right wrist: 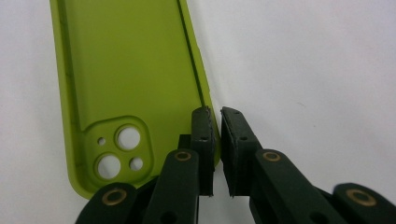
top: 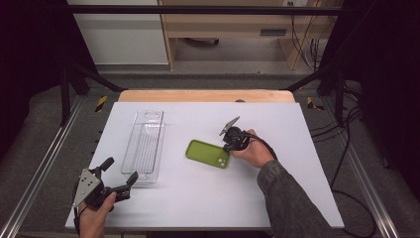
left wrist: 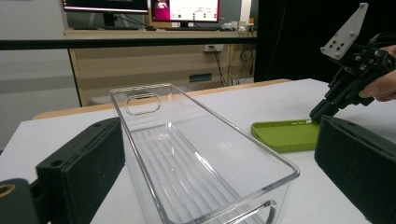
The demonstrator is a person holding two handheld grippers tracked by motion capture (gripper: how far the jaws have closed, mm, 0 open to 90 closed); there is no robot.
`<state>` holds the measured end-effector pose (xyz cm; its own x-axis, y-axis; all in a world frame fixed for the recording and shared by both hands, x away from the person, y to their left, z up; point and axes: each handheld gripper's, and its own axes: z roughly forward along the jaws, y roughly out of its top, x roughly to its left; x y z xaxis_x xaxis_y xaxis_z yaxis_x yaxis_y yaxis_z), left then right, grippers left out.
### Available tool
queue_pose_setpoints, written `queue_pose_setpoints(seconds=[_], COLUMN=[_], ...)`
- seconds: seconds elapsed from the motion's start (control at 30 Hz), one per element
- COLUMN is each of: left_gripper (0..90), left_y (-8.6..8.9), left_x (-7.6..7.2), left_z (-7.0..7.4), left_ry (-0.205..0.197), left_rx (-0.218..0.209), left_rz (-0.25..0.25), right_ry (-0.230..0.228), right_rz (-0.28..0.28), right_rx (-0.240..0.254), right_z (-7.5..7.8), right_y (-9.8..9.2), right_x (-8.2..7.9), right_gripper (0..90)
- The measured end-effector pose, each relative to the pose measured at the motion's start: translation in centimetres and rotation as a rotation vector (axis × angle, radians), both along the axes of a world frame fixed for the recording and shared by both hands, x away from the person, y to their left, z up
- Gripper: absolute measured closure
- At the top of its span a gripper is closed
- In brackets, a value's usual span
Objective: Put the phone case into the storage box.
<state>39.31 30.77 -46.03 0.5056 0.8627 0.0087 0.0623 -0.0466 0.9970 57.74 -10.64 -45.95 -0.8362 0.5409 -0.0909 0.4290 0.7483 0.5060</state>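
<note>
The left tongs point(top: 120, 177) are black, with two blocky jaws faced in dark, rough padding and a grey three-cornered plate on top, drilled with small holes. The right tongs point(top: 228, 145) are black too, with the same grey drilled plate and a black cable trailing from them at the right. Close up, their jaws are slim dark-green-black bars joined by brass-ringed pivots, with small screw holes along the pads. The right arm wears a dark grey sleeve point(top: 285, 198) down to the wrist.
</note>
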Motion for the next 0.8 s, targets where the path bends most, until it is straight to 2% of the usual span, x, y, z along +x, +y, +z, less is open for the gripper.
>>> queue_pose_setpoints(seconds=[0.23, 0.43, 0.6, 0.7, 0.77, 0.8], left_gripper=[1.6, 1.6, 1.6, 1.7, 1.6, 1.6], left_y=[0.1, 0.0, -0.6, -1.2, -1.7, -2.0], left_x=[0.0, -0.1, -0.2, -0.4, -0.5, -0.5], left_z=[0.0, 0.1, 0.3, 0.5, 0.7, 0.9], left_ry=[-0.002, -0.002, -0.003, -0.001, 0.003, 0.004], left_rx=[0.004, 0.009, 0.066, 0.114, 0.165, 0.174], left_rz=[0.004, 0.006, -0.008, -0.029, -0.039, -0.048], right_ry=[-0.029, -0.049, -0.072, -0.088, -0.095, -0.098], right_rz=[0.030, 0.036, 0.038, 0.049, 0.052, 0.054], right_rx=[-0.031, -0.026, -0.004, 0.004, 0.010, 0.009], right_z=[0.0, 0.4, 1.5, 2.2, 2.6, 2.8], right_y=[0.2, 0.1, -0.2, -0.4, -0.5, -0.5], right_x=[-0.3, -0.6, -1.3, -1.9, -2.4, -2.6], right_gripper=[87.7, 87.9, 87.9, 87.9, 87.9, 87.9])
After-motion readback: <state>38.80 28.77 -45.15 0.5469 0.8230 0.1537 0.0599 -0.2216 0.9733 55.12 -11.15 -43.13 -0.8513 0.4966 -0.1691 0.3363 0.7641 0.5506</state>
